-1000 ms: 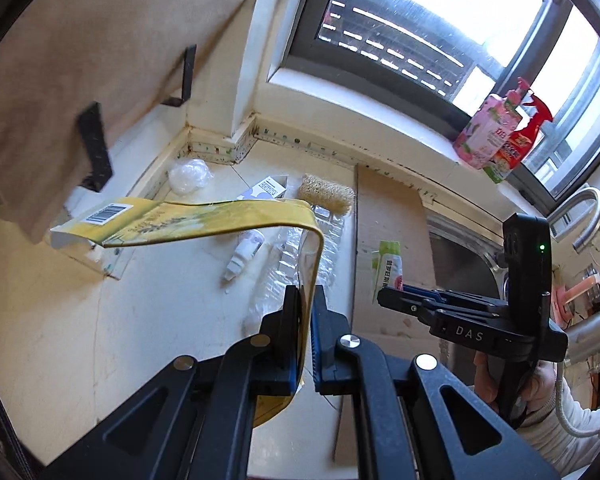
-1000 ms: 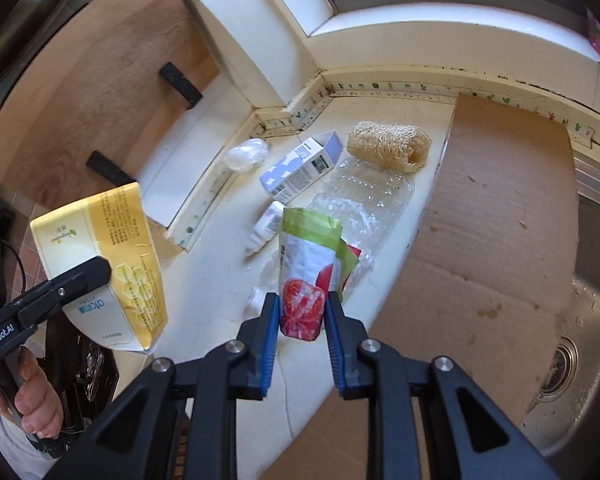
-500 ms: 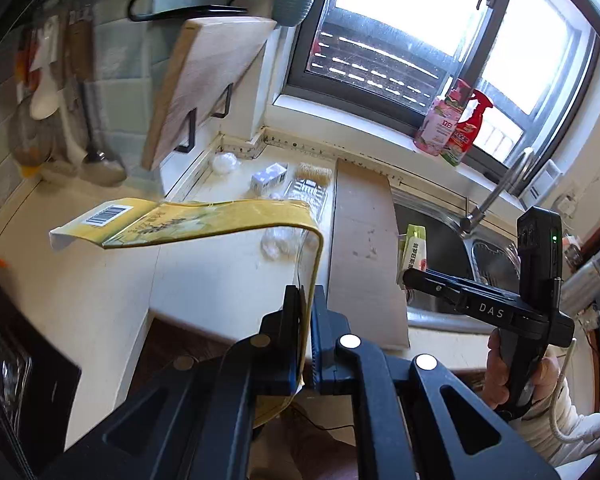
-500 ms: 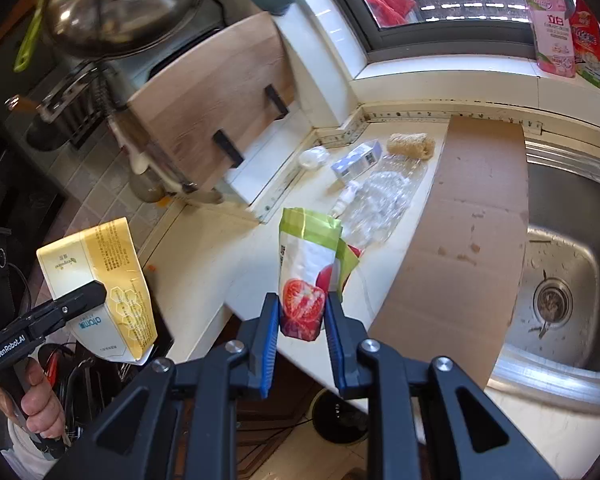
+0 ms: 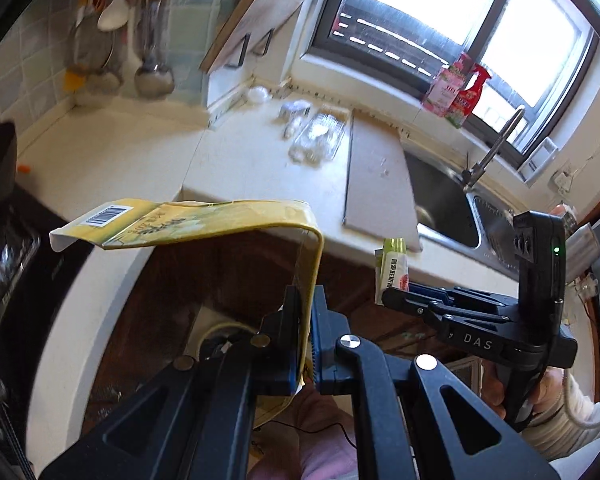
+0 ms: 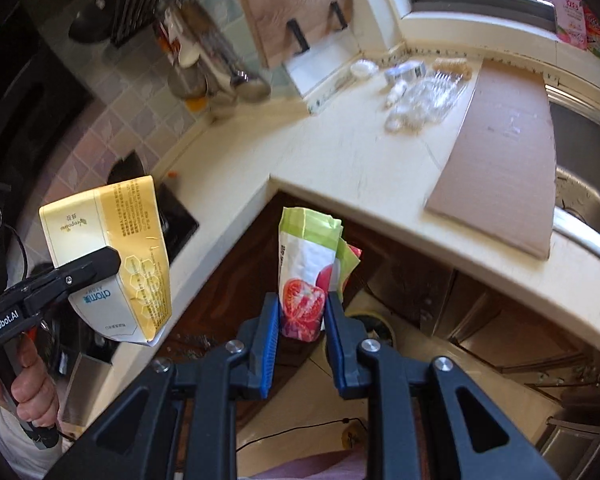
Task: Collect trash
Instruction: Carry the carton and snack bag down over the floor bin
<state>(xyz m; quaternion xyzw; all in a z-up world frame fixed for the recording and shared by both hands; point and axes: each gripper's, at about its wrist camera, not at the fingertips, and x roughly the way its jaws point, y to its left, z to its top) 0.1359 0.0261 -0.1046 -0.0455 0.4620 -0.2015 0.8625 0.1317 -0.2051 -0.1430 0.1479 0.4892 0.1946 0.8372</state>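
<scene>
Nearest to me, my left hand-held gripper [image 5: 306,334] is clenched on the bent edge of a flattened yellow carton [image 5: 204,224]. Only a thin strip sits between the pads, and the rest of the carton juts out sideways in the air, off the table [image 5: 260,168]. My worry is leverage: a quick swing could twist that strip out of the pinch, and the carton would fall toward the floor [image 6: 300,396].

My right hand-held gripper [image 6: 302,330] is grasping a green-and-white snack pouch with a tomato print [image 6: 306,272] by its lower end, upright, also in the air just off the table edge. The pouch looks slick and soft, so I judge it could slide down through the pads if the grip eases at all.

The two loads hang near each other. If I bring my hands together over one bin, the carton's long flap could knock the pouch. I cannot see a bin clearly in either view, so I would be aiming partly blind.

Farther back, the table carries a crushed clear plastic bottle [image 6: 424,100], a small box [image 6: 406,70] and a sheet of cardboard [image 6: 500,152] beside the sink [image 6: 580,196]. That trash is not yet collected. The bottle is light and would skid toward the sink if I nudge it.
</scene>
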